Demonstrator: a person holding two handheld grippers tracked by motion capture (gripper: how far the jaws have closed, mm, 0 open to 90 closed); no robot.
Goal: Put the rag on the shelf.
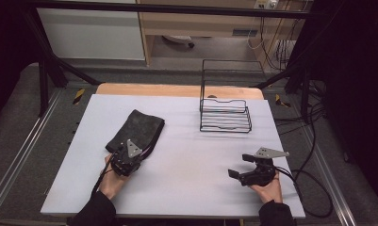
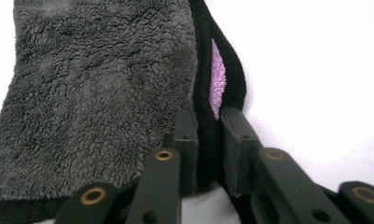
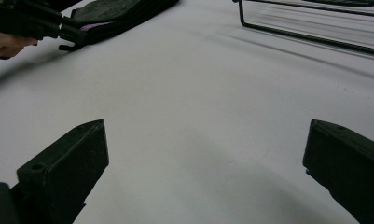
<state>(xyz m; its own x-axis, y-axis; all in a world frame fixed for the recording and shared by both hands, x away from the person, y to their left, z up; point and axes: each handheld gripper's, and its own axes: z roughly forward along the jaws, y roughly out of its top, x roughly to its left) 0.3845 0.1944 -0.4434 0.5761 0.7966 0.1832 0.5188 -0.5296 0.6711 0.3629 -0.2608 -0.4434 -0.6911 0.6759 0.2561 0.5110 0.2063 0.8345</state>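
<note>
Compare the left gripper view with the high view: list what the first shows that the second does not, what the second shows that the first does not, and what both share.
Left gripper view alone: a lilac inner layer between the black hems of the grey towel, and the left gripper shut on the near hem.
High view alone: the wire rack, the right gripper with jaws open, both hands.
Shared: towel, left gripper, white table.

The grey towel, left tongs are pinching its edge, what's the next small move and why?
Probably lift the left tongs a little to raise the grey towel: their jaws are clamped on its black hem and it lies flat on the table. The wire basket looks a likely destination.
</note>
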